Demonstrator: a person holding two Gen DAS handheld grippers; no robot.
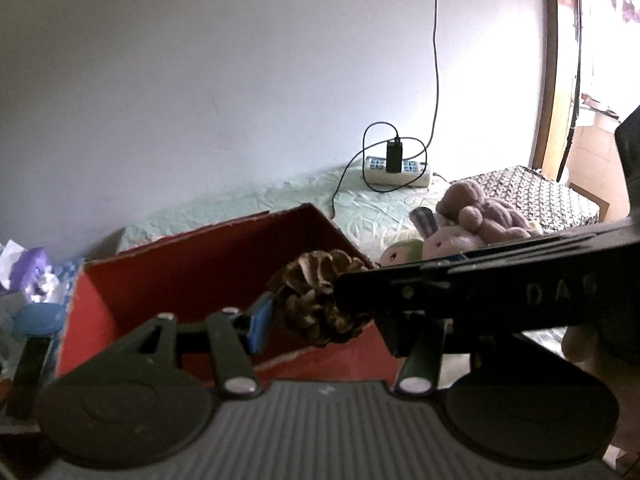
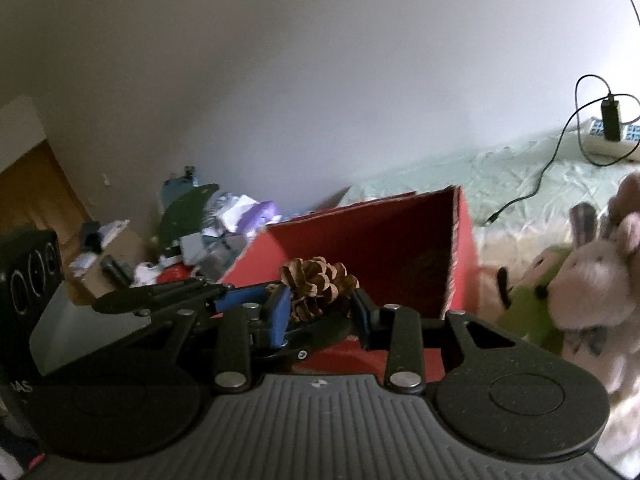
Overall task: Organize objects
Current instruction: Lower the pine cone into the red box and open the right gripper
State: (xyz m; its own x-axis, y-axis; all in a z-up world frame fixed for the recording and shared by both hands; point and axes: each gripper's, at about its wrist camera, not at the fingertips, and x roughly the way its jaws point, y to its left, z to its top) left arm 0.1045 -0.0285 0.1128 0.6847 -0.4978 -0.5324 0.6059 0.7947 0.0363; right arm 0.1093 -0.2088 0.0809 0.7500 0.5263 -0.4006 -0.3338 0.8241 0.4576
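My right gripper [image 2: 320, 309] is clamped on the cone [image 2: 318, 286]. One blue pad [image 2: 281, 312] presses its left side and my other finger presses its right side. The cone is brown, with its scales spread wide.

My left gripper [image 1: 324, 316] is at the same cone. In the left wrist view its blue pad sits right against the cone's left side. The other finger is hidden behind my right gripper, which reaches across from the right. So I cannot tell if my left fingers are squeezing the cone or only sitting around it. In the right wrist view my left gripper comes in from the left, with one finger by the cone's top left and one under it.

The cone is up in the air, in front of the open red box [image 1: 192, 280]. It is not down inside it. The box sits on the bed [image 1: 368, 204], which has a pale green cover.

Soft toys [image 1: 468, 220] lie on the bed to the right of the box (a brown one on top, a pinkish bunny and a green one below). A white power strip [image 1: 400, 170] lies by the wall behind them, with a black charger in it. A messy pile [image 2: 192, 232] sits to the left of the box.
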